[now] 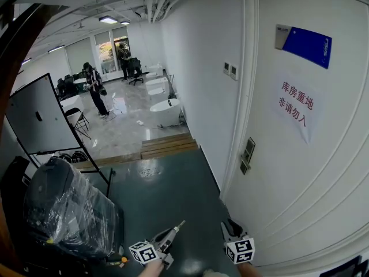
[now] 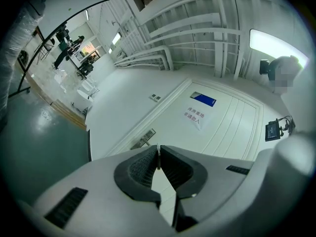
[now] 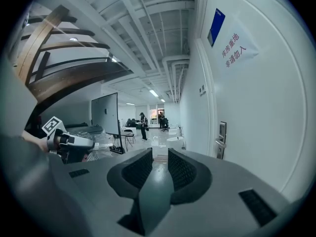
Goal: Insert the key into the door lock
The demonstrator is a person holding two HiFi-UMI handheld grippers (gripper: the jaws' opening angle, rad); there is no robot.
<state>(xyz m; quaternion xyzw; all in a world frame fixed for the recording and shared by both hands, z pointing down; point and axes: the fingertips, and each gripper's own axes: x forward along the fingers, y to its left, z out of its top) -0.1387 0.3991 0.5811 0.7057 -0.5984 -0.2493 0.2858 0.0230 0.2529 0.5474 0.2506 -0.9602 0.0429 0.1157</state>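
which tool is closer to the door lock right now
Right. The right tool sits low beside the door, almost straight below the door lock. The left tool, shut on the key, is further out over the floor, away from the door.

fingers point(image 2: 140, 168) pinch thin key point(image 2: 158, 157) facing white door point(image 2: 222, 135)

two hand-held grippers point(image 1: 172, 232) point(image 1: 229, 226); one key point(image 2: 158, 157); one door point(image 1: 323, 166); one lock point(image 1: 248, 154); two door signs point(image 1: 304, 45) point(image 1: 297, 105).
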